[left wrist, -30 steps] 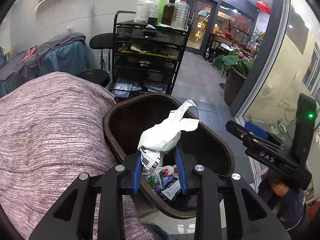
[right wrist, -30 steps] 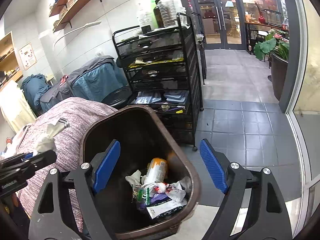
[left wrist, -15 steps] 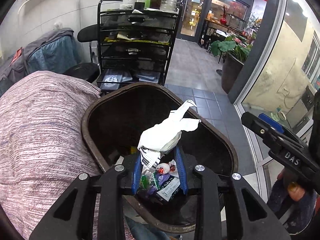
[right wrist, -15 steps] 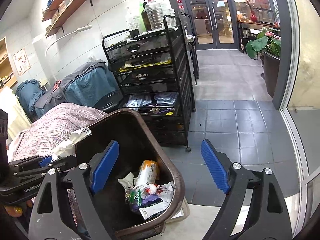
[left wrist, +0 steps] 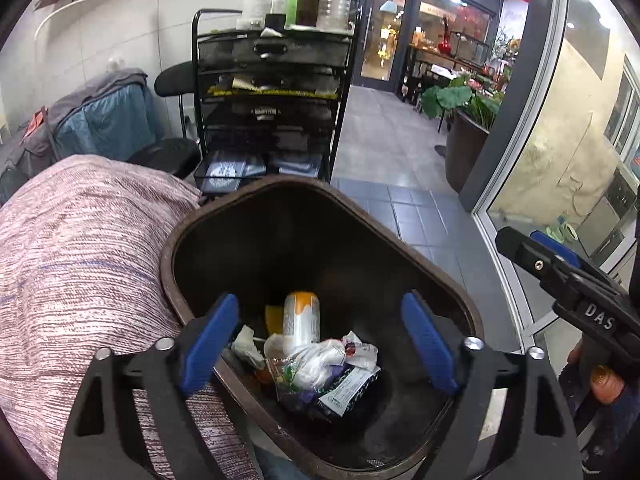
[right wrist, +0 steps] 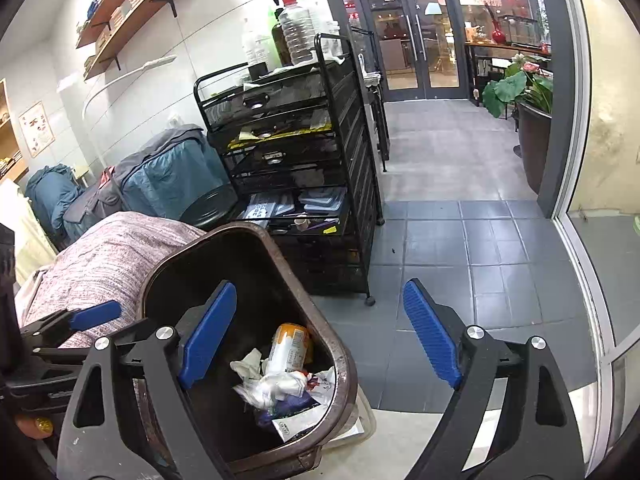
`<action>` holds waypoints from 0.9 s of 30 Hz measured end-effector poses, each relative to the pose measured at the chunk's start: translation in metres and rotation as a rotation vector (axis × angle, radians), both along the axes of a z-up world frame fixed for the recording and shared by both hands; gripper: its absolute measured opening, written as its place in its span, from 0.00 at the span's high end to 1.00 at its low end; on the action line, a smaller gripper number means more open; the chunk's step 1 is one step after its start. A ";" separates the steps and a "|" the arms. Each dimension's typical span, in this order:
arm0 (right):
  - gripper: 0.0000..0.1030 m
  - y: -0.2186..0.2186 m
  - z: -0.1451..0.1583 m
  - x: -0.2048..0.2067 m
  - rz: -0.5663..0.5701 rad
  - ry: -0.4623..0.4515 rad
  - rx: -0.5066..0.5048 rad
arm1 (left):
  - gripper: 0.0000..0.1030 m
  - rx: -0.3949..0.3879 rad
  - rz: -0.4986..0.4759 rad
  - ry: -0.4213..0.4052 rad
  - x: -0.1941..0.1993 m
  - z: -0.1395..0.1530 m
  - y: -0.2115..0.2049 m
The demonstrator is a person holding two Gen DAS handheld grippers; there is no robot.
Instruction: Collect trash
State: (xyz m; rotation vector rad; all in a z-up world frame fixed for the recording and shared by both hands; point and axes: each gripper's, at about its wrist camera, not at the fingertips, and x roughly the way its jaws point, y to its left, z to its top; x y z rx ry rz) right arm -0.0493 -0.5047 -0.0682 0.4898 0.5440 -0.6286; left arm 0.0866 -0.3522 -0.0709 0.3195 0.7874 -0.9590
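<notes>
Left gripper (left wrist: 320, 346) over bin (left wrist: 200, 248), jaws just opened, empty, dropping wad (left wrist: 316, 364) below; right gripper (right wrist: 320, 336) released, idle beside.

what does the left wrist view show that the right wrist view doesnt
Only the left wrist view: the left gripper, its jaws just opened and empty over the bin; a yellow item beside the can.

Only the right wrist view: the wall shelves; the right gripper open, half over floor tiles.

Both: the brown bin, the can, the white wad on the trash, the black cart.
</notes>
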 end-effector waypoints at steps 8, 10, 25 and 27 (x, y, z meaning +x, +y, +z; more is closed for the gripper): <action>0.14 0.002 0.005 -0.004 -0.013 -0.013 -0.016 | 0.06 -0.057 0.014 -0.083 -0.011 0.020 0.013; 0.13 0.005 0.008 -0.004 -0.019 -0.018 -0.030 | 0.06 -0.078 0.027 -0.094 -0.012 0.028 0.020; 0.06 0.075 0.053 0.010 0.066 -0.110 -0.224 | 0.06 -0.211 0.219 -0.269 -0.029 0.076 0.114; 0.06 0.094 0.059 0.015 0.106 -0.126 -0.254 | 0.06 -0.223 0.263 -0.277 -0.028 0.080 0.132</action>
